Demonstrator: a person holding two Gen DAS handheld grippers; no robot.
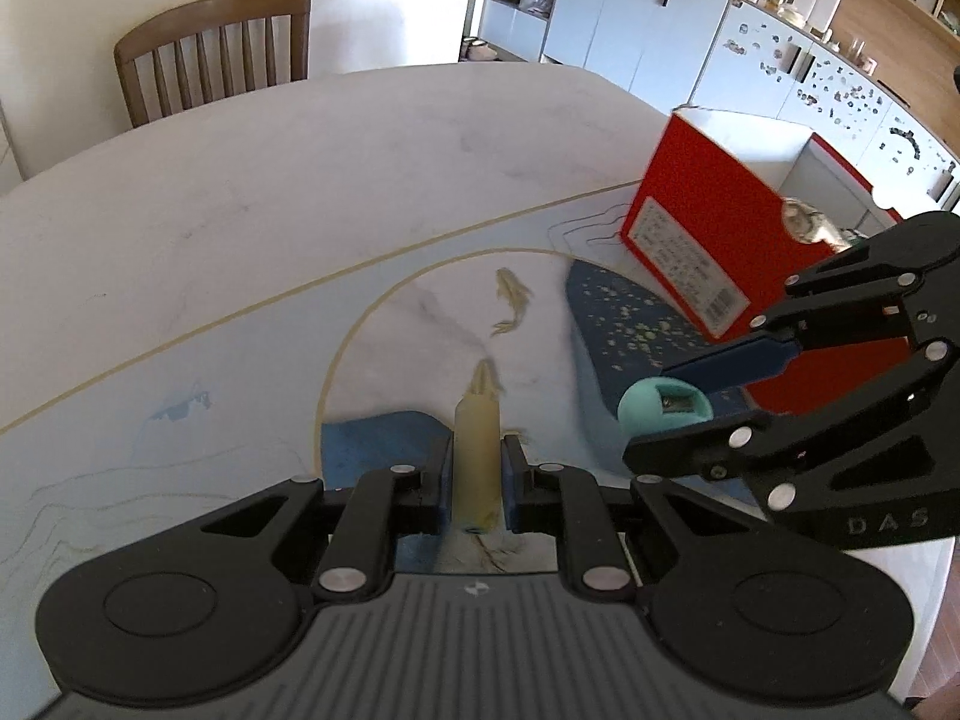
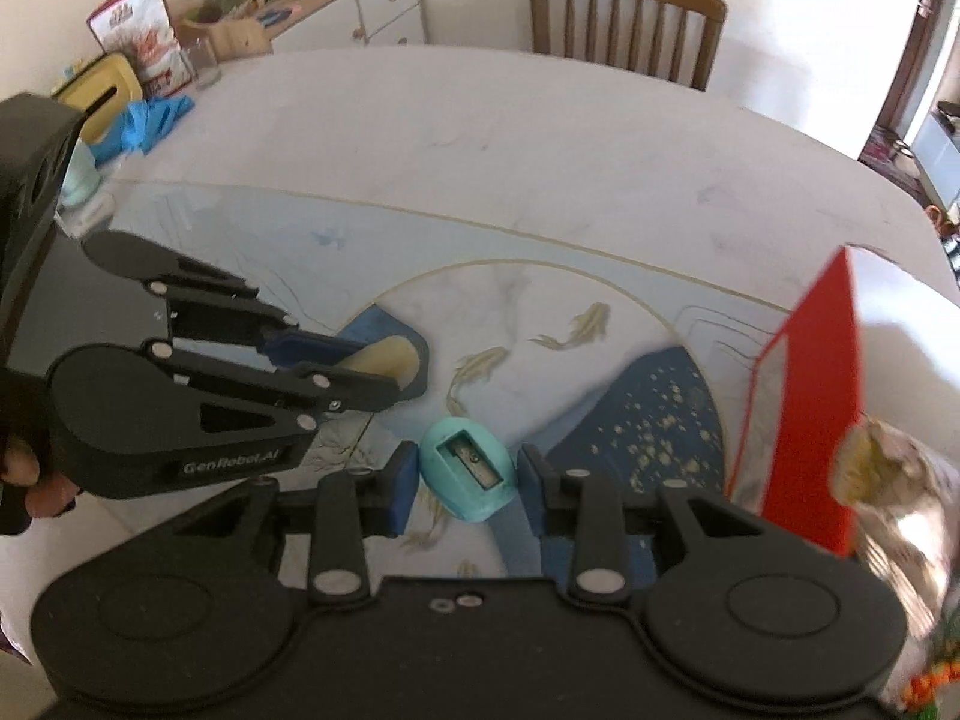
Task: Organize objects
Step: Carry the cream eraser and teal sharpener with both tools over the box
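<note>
My left gripper (image 1: 477, 468) clamps the cream eraser (image 1: 477, 450), my right gripper (image 2: 465, 474) pinches the teal sharpener (image 2: 468, 471) — both above the table (image 1: 240, 180); I'll carry them level toward the red box (image 1: 702, 228) — gently.

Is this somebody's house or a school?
Most likely a home dining room: a big table with a wooden chair behind it, plus white cupboards and shelves full of household bits.

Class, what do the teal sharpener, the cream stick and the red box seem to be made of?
Sharpener: smooth matte plastic, with a metal blade fixed by a screw. Stick: pale, dull and waxy, maybe rubber or crayon. Box: red cardboard, thin-walled, with a printed label.
</note>
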